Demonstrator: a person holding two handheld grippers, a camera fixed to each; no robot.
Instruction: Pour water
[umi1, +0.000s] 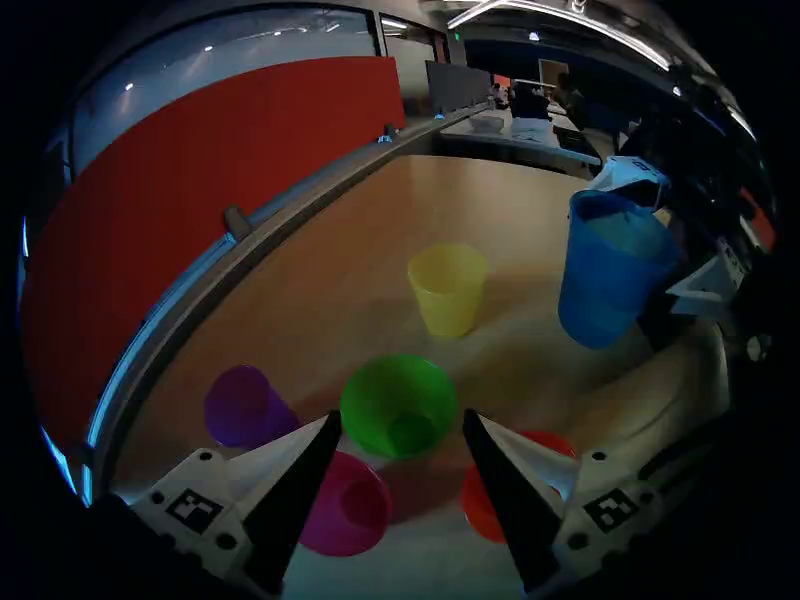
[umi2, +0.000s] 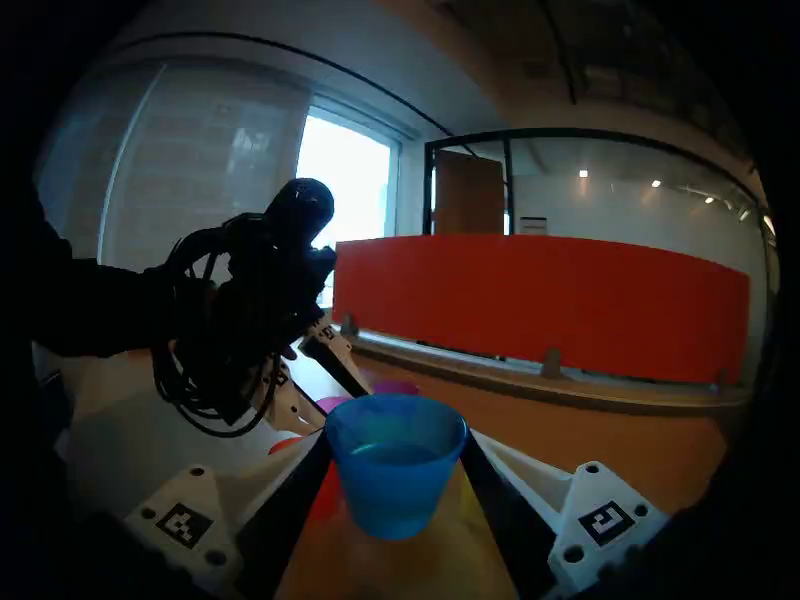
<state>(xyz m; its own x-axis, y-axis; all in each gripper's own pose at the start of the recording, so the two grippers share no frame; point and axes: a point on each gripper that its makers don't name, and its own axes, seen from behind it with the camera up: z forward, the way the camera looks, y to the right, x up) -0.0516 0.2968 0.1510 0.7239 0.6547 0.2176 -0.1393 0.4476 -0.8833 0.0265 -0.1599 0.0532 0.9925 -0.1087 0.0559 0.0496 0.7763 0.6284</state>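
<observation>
Blue cup (umi2: 396, 490) upright, mouth up (water inside), gripped by right tongs (umi2: 396, 445)

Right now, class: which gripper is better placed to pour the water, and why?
Right. The right gripper is shut on the blue cup, which has water in it. The left gripper is open and empty, with the green cup ahead of it.

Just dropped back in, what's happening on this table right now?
A person works a claw in each hand. The right claw grips a blue cup with water in it, held up over the wooden table. The left claw is open and empty, pointing at a green cup. A yellow cup, purple cup, pink cup and orange cup stand around it. No water is visibly pouring yet.
</observation>
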